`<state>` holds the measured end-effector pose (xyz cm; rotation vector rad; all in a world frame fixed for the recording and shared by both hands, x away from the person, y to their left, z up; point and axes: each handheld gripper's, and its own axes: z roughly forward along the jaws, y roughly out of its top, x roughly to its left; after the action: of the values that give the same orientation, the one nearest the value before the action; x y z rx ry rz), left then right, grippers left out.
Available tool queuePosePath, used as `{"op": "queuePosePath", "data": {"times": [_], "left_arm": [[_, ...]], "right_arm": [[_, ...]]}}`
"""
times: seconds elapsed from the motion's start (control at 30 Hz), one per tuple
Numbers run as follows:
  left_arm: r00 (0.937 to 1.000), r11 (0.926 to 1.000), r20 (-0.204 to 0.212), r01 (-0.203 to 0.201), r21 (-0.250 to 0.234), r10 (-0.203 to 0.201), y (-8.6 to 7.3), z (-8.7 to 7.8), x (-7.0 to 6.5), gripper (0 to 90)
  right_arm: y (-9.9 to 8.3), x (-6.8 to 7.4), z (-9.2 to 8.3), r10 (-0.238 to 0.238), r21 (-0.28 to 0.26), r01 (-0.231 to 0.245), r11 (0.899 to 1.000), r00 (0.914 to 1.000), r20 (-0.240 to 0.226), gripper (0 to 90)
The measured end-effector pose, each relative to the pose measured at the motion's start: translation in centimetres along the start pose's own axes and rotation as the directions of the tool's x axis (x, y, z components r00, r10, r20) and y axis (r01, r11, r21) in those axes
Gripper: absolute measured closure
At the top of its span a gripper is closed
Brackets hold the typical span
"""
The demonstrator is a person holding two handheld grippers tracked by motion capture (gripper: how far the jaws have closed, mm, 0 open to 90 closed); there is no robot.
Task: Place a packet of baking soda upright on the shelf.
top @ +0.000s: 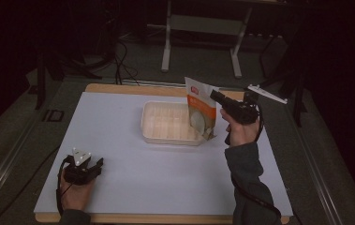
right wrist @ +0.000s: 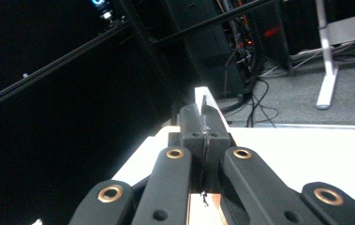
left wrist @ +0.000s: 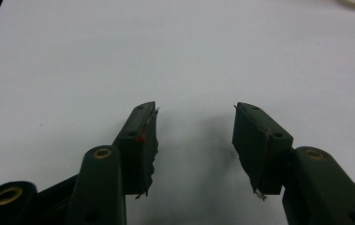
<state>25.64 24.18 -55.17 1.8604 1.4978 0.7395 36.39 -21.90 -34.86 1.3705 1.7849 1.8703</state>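
The right gripper (top: 214, 93) has its jaws pinched tight on the top edge of a pouch (top: 200, 114) — a white and orange bag that hangs tilted, its bottom corner over the near right corner of the tray (top: 152, 125), though whether it touches the rim I cannot tell. In the right gripper view the pads (right wrist: 195, 123) meet with only the thin white edge of the pouch (right wrist: 205, 96) poking out above them. The left gripper (top: 87, 168) rests low on the table (top: 166, 183) near its front left corner, well apart from the tray, its jaws standing wide with nothing between them. The grip is the weak point, I judge: so little of the bag lies between the pads that its weight could pull it free. If the pouch is meant to go into the tray, its low corner might also catch the rim and shove the light tray — the idle left gripper is too far away to steady it.
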Motion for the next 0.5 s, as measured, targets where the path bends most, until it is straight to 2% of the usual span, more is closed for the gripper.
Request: {"op": "queuePosePath", "data": {"times": [0.3, 0.33, 0.5], "left_arm": [[1.0000, 1.0000, 0.001, -0.001, 0.002, 0.001, 0.0, 0.0, 0.0, 49.6], [1.0000, 1.0000, 0.002, -0.002, 0.002, 0.002, 0.0, 0.0, 0.0, 49.6], [1.0000, 1.0000, 0.003, -0.002, 0.002, 0.002, 0.0, 0.0, 0.0, 49.6]], "right_arm": [[0.3, -0.4, 1.0, 0.014, -0.021, -0.013, 1.000, 0.9985, 0.054, 90.0], [0.5, -0.4, 1.3, 0.005, -0.030, -0.003, 1.000, 0.9971, 0.075, 90.0], [0.8, -0.4, 2.0, 0.004, -0.057, 0.003, 0.998, 0.9921, 0.125, 90.0]]}}
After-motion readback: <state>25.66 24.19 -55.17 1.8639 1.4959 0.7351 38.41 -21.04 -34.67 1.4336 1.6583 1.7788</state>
